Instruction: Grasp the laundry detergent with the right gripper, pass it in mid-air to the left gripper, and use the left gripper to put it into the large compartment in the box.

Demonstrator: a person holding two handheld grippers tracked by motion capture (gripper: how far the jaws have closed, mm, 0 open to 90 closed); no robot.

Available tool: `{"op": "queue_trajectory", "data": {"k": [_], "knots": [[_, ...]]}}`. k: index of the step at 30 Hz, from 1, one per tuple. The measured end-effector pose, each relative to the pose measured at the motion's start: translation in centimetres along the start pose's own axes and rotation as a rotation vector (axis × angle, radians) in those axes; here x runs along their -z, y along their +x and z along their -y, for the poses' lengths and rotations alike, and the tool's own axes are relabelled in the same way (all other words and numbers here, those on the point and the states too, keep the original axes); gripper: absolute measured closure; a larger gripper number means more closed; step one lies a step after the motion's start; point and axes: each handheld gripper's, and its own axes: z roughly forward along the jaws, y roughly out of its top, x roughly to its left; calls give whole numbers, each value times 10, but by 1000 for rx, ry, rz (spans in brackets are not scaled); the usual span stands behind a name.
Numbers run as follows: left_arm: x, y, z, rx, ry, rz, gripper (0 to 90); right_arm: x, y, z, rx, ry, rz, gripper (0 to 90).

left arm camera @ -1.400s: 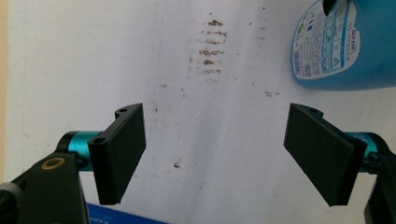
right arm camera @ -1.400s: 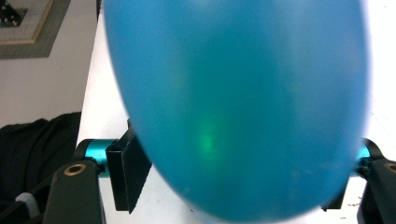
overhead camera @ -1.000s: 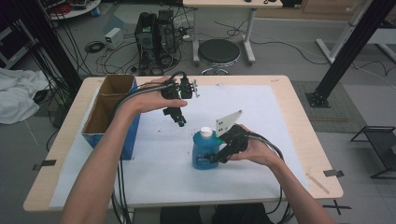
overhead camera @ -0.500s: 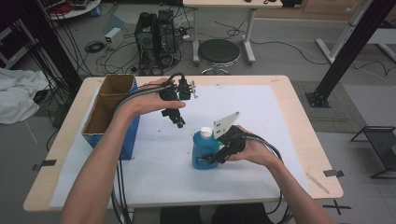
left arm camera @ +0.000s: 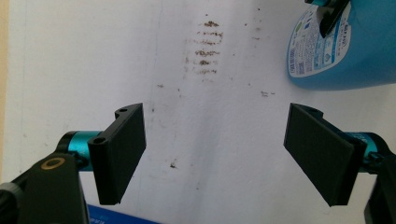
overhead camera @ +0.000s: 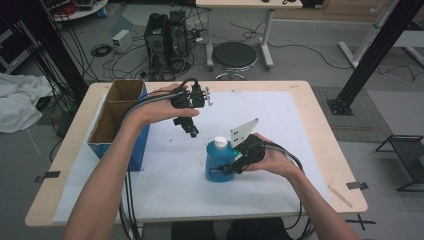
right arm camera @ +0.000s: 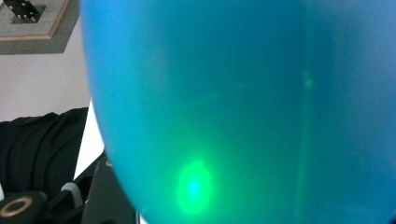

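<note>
Jaws of your right gripper (overhead camera: 231, 167) have just been closing and now clamp the blue bottle (overhead camera: 218, 162) between them, while your left gripper (left arm camera: 215, 156) gapes wide, the bottle well ahead.

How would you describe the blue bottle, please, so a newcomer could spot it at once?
Start at the white sheet covering the wooden table. Near its middle, right of the open cardboard box, stands the blue bottle, clamped by the right claw. Its translucent blue body and white cap set it apart.

One bottle (overhead camera: 219, 161) – one box (overhead camera: 116, 120)
</note>
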Motion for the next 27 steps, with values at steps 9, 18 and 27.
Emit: {"op": "queue_trajectory", "data": {"k": [9, 18, 27], "knots": [[7, -4, 2, -3, -24, -10, 211, 0, 0, -1, 7, -1, 5, 445], [22, -9, 5, -6, -80, 1, 211, 15, -8, -1, -55, 3, 24, 447], [47, -28, -6, -67, -140, 23, 211, 39, -21, -15, -30, -48, 18, 446]]}}
